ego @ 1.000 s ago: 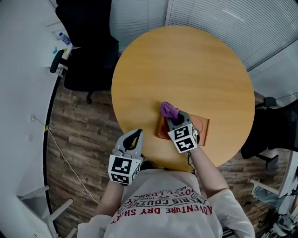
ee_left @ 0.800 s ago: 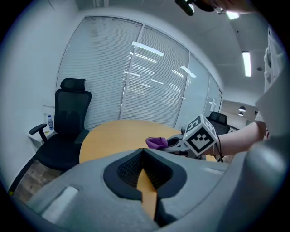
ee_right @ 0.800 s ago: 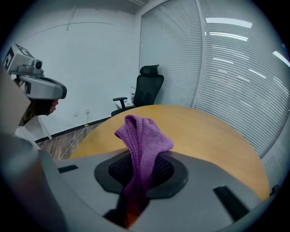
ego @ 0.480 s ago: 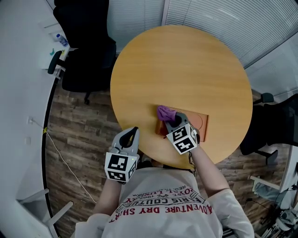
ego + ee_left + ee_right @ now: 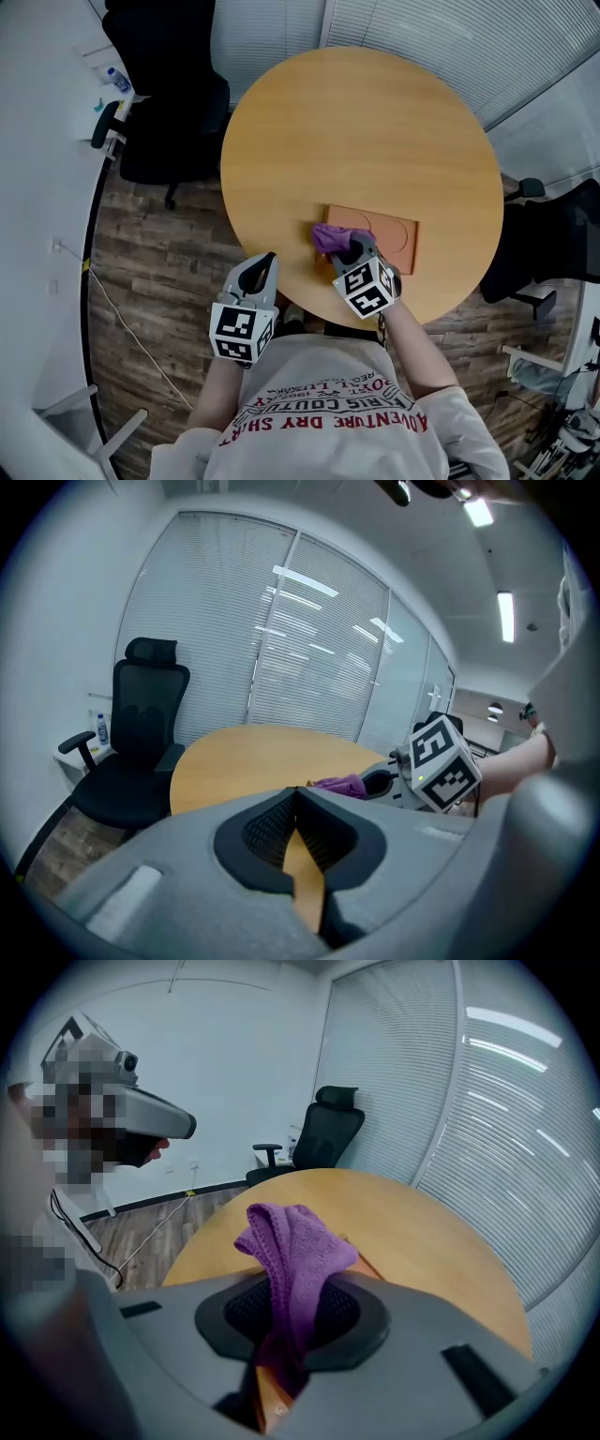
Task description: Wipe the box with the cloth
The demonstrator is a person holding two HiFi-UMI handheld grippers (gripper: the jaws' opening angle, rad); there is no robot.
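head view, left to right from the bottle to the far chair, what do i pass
bottle → black chair → left gripper → cloth → box → right chair

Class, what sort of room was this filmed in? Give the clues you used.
Probably an office meeting room: a round wooden table, a black swivel chair beside it, and long window blinds along the wall.

Table [image 5: 375, 131]: round, light wood top.
Office chair [image 5: 173, 122]: black, just beside the table's far-left edge.
Bottle [image 5: 119, 80]: small, near that chair.
Floor [image 5: 159, 281]: dark planks, with a thin cable [image 5: 117, 305] lying on it.
Blinds [image 5: 450, 37]: white, closed.
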